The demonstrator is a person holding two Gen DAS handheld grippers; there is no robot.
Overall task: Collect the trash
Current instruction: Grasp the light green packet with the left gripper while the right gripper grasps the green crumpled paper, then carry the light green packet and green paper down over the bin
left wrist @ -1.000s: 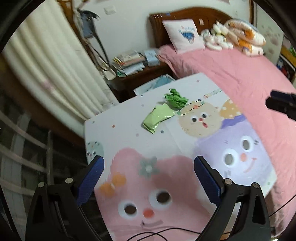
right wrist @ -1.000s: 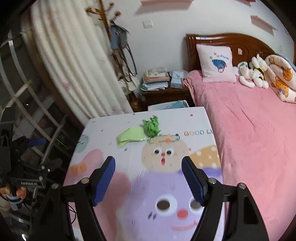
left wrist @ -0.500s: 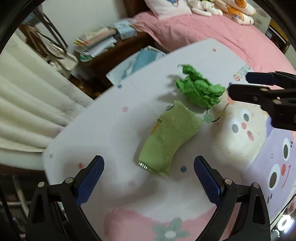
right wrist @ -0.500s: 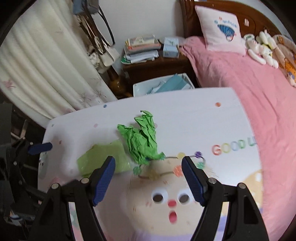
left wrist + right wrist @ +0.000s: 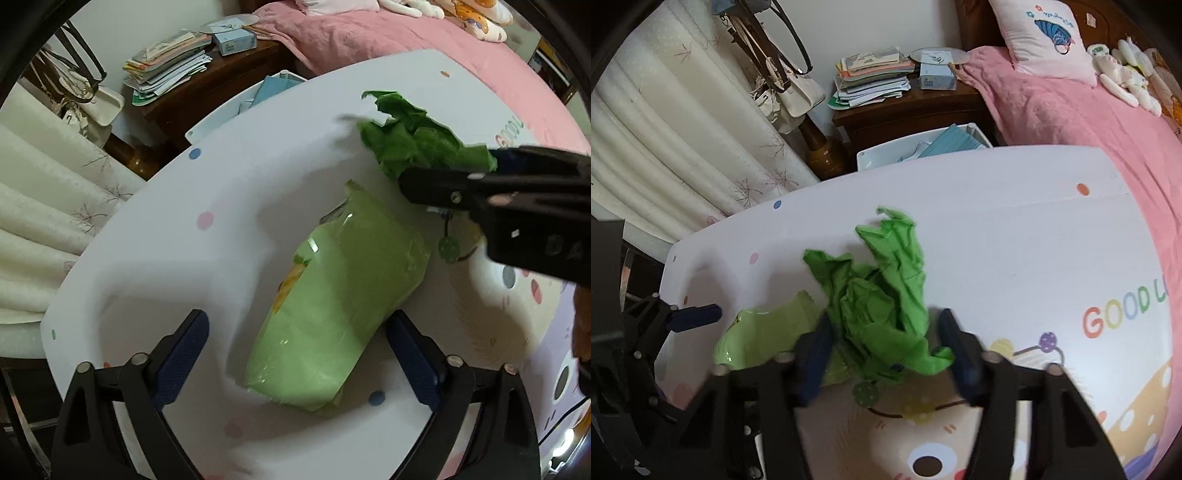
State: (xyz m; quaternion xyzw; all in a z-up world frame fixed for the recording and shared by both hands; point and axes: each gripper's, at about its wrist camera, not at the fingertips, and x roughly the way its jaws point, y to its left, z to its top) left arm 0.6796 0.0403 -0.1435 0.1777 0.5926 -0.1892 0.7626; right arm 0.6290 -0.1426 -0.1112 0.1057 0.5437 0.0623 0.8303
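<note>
A light green snack wrapper point(image 5: 332, 295) lies flat on the white cartoon-print table point(image 5: 155, 236). My left gripper point(image 5: 295, 354) is open, its fingers either side of the wrapper's near end. A crumpled dark green paper point(image 5: 882, 295) lies just beyond the wrapper. My right gripper point(image 5: 886, 350) has its fingers around the paper's near part, narrowed but with a gap on each side. In the left wrist view the right gripper point(image 5: 480, 177) reaches in from the right over the paper point(image 5: 410, 140). The wrapper also shows in the right wrist view point(image 5: 764, 336).
A white bin point(image 5: 923, 147) holding blue paper stands beyond the table's far edge. Behind it is a dark wooden nightstand point(image 5: 908, 107) stacked with books. A pink bed point(image 5: 1089, 110) runs along the right, and cream curtains point(image 5: 665, 129) hang at the left.
Both grippers have moved forward and down to the table. The left one now straddles the wrapper. The right one's fingers have narrowed around the crumpled paper.
</note>
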